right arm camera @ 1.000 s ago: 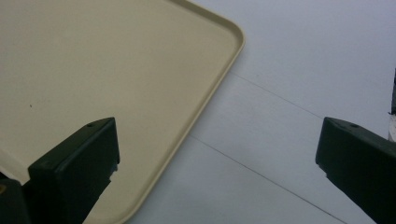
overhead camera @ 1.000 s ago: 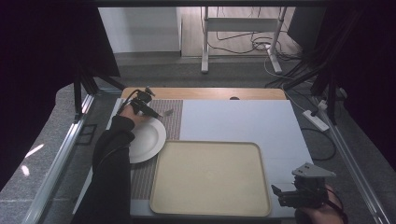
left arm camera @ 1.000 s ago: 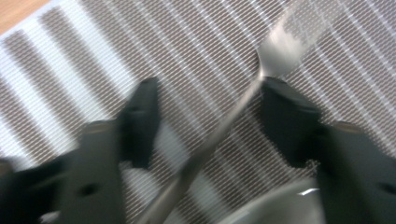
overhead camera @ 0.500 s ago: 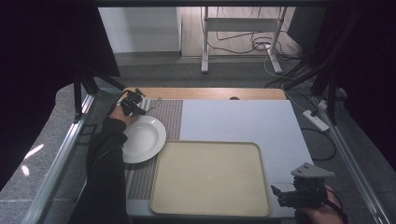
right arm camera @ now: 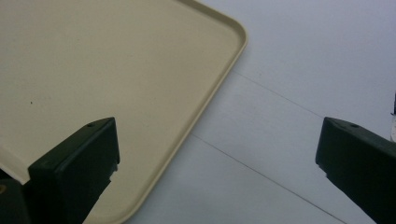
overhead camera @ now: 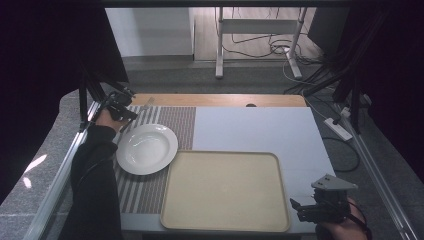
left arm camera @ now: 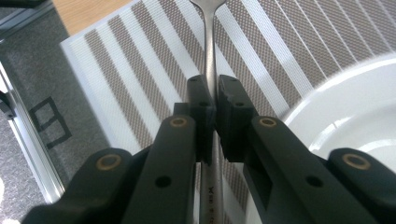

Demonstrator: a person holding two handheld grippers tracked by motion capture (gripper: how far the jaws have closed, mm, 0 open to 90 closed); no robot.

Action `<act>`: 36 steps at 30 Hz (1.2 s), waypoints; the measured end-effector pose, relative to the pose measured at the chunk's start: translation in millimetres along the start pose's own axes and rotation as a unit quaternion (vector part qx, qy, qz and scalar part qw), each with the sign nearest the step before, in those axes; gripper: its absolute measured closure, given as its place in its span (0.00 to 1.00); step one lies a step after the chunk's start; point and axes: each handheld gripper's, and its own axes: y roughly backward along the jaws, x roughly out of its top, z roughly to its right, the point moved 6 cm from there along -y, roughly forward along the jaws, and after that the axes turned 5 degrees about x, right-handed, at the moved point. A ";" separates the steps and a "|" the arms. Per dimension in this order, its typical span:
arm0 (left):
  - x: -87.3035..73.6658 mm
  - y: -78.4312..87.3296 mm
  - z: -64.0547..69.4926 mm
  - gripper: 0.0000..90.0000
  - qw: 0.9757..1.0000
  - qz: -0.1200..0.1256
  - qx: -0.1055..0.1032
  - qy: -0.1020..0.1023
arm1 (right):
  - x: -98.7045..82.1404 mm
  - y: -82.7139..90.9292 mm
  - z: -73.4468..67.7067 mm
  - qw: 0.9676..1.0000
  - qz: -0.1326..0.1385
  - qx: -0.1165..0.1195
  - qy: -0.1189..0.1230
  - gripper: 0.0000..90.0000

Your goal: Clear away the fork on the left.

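Gripping a metal fork point(left arm camera: 211, 42) by its handle, the left tongs point(left arm camera: 211, 88) sit near the far left corner of the desk point(overhead camera: 260, 125), above the striped mat point(left arm camera: 154, 60). Their jaws have just been closing, and the pads now press on the handle from both sides. The handle runs straight between the jaws, and the neck of the fork reaches out past their tips toward the far edge of the mat. A white plate point(overhead camera: 146, 148) lies just beside the left tongs on the mat. The right tongs point(overhead camera: 320, 207) hang at the near right corner of the desk with their jaws wide apart, holding nothing, just off the corner of the beige tray point(right arm camera: 116, 60).
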 end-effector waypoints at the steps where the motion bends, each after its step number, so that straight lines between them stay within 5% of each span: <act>1: -4.0 7.1 1.6 0.93 1.000 0.003 -0.011 0.001 | 0.0 0.0 0.0 1.000 0.000 0.000 0.001 0.00; 8: -12.4 22.5 18.9 0.93 0.999 0.022 -0.043 0.007 | 0.2 0.1 -0.2 1.000 0.000 -0.002 0.000 0.00; 17: -32.1 30.1 63.0 0.93 0.997 0.026 -0.078 -0.007 | 0.3 0.2 0.0 1.000 0.001 -0.002 -0.001 0.00; 27: -53.2 38.8 96.6 0.93 0.995 0.017 -0.094 -0.027 | 0.4 0.7 -0.4 1.000 0.002 -0.004 0.001 0.00; 36: -75.2 60.6 126.8 0.93 0.994 0.030 -0.103 -0.020 | 0.4 1.6 -0.7 1.000 0.005 -0.003 0.004 0.00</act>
